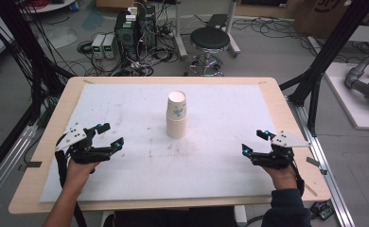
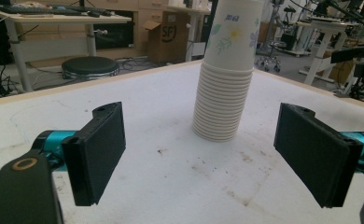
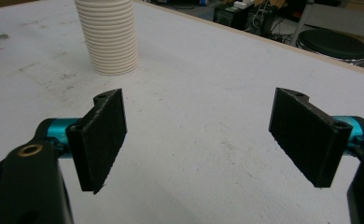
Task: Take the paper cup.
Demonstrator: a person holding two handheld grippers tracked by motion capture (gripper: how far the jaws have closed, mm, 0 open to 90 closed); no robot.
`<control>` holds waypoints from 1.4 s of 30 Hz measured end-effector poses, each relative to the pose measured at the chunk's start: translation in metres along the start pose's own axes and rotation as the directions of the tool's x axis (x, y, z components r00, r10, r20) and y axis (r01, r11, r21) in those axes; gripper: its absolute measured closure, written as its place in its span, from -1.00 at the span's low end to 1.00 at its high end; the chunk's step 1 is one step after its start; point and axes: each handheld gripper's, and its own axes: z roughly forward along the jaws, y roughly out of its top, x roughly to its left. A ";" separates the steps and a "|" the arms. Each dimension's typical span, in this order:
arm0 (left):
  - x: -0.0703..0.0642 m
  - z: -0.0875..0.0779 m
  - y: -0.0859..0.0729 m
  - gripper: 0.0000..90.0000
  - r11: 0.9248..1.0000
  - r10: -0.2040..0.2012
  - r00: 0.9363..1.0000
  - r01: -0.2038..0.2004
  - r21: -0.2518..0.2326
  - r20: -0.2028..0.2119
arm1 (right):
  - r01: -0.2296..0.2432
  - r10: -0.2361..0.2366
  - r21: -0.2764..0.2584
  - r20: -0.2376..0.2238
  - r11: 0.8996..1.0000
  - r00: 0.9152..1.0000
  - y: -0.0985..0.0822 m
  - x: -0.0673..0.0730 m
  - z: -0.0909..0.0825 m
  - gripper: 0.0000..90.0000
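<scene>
L gripper (image 1: 110, 135) & R gripper (image 1: 253, 141) wide apart, nothing held

Cup stack (image 1: 177, 115) on white-matted table (image 1: 277, 101)

The high view looks forward and down from above the person's side, taking in the whole table (image 1: 45, 156) and the floor beyond it. The left gripper view sits low and close to the white mat (image 2: 171, 177), looking along its own jaws toward the stack of paper cups (image 2: 224, 84) — near and dead ahead. The right gripper view is just as low, tilted more downward, with the stack at its upper left. All three views share that stack and the mat around it.
</scene>
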 end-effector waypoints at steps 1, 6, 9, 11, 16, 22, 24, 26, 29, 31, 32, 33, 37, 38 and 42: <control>0.000 0.000 0.000 -0.63 1.000 0.000 1.000 0.000 0.000 0.000 | 0.005 -0.005 -0.001 -0.001 1.000 1.000 0.000 -0.001 0.000 -0.57; 0.000 0.002 0.000 -0.63 1.000 -0.002 1.000 0.002 0.002 0.001 | -0.005 0.005 0.001 0.001 1.000 1.000 0.000 -0.001 0.001 -0.57; 0.000 0.002 0.000 -0.63 1.000 -0.002 1.000 0.002 0.003 0.002 | -0.009 0.009 0.000 0.004 1.000 1.000 -0.001 -0.001 -0.001 -0.57; 0.000 0.002 0.001 -0.63 1.000 -0.003 1.000 0.003 0.003 0.005 | -0.014 0.014 0.004 0.001 1.000 1.000 -0.001 0.000 -0.001 -0.57; -0.003 0.003 0.005 -0.62 1.000 0.005 0.999 -0.006 0.015 0.045 | -0.005 0.005 0.013 -0.005 1.000 1.000 -0.001 0.001 0.001 -0.57; -0.007 0.009 0.006 -0.62 1.000 0.010 0.998 -0.012 0.027 0.067 | 0.005 -0.005 0.010 -0.011 1.000 1.000 0.001 0.003 0.000 -0.57; -0.007 0.009 0.007 -0.62 1.000 0.011 0.998 -0.013 0.027 0.066 | -0.003 0.003 0.008 -0.009 1.000 1.000 0.001 0.003 0.000 -0.57; -0.007 0.009 0.008 -0.62 1.000 0.007 0.998 -0.009 0.023 0.064 | 0.001 -0.001 0.007 -0.008 1.000 1.000 0.001 0.002 0.000 -0.57; -0.006 0.010 0.010 -0.62 1.000 0.010 0.998 -0.012 0.020 0.057 | -0.008 0.008 0.013 -0.007 1.000 1.000 0.001 0.003 -0.001 -0.57; -0.005 0.012 0.011 -0.62 1.000 0.012 0.998 -0.013 0.026 0.056 | -0.006 0.006 0.012 -0.005 1.000 1.000 0.001 0.003 -0.001 -0.57; -0.005 0.012 0.011 -0.62 1.000 0.012 0.998 -0.013 0.026 0.056 | -0.006 0.006 0.012 -0.005 1.000 1.000 0.001 0.003 -0.001 -0.57; -0.004 0.014 0.015 -0.62 1.000 0.014 0.998 -0.015 0.025 0.055 | -0.005 0.005 0.011 -0.007 1.000 1.000 0.001 0.003 -0.001 -0.57; -0.005 0.020 0.027 -0.62 0.999 0.027 0.997 -0.029 0.021 0.073 | -0.002 0.002 0.010 -0.008 1.000 1.000 0.001 0.003 0.000 -0.57; -0.006 0.023 0.030 -0.61 0.999 0.027 0.997 -0.030 0.027 0.079 | -0.001 0.001 0.011 -0.008 1.000 1.000 0.002 0.003 0.001 -0.57; -0.008 0.035 0.046 -0.60 0.999 0.038 0.994 -0.042 0.035 0.104 | -0.008 0.008 0.016 -0.019 1.000 1.000 0.002 0.004 0.001 -0.57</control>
